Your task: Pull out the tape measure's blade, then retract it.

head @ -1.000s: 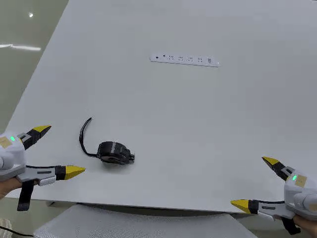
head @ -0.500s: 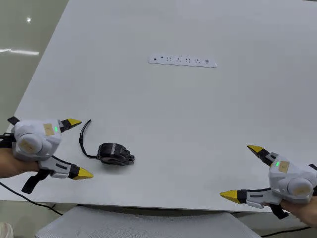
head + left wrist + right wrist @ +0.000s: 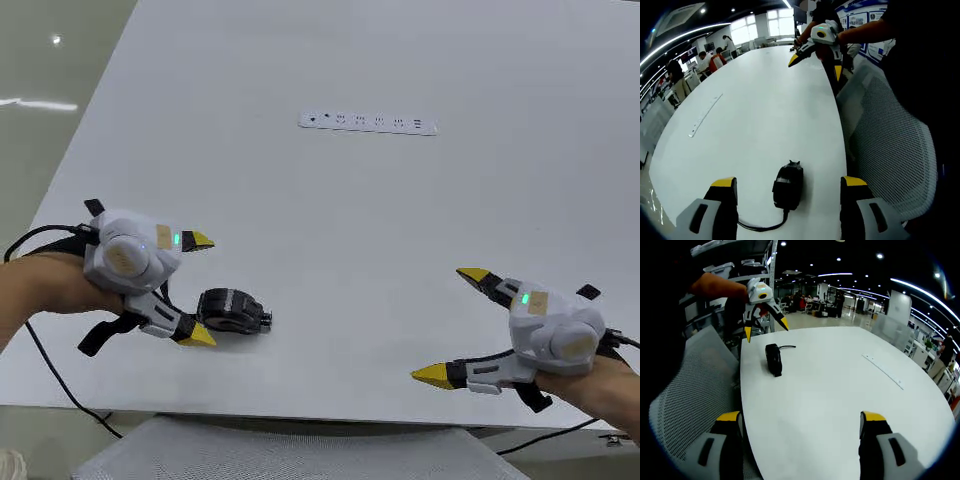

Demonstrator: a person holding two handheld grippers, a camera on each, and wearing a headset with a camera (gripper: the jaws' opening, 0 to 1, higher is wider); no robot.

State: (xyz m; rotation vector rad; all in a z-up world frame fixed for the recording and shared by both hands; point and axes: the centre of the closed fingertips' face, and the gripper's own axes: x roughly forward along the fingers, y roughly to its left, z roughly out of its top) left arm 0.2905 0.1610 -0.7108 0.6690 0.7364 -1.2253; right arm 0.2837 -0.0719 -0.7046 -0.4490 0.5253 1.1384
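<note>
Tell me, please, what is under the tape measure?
The tape measure lies directly on the white table. Its body covers the spot beneath it, so that part cannot be checked.

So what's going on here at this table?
A person holds a gripper in each hand over a white table. The left gripper is open and lined up on a black tape measure, with its jaws to either side and not gripping it. The right gripper is open near the table's front edge, well apart from the tape measure. The blade is not yet pulled out. A power strip lies farther back.
</note>
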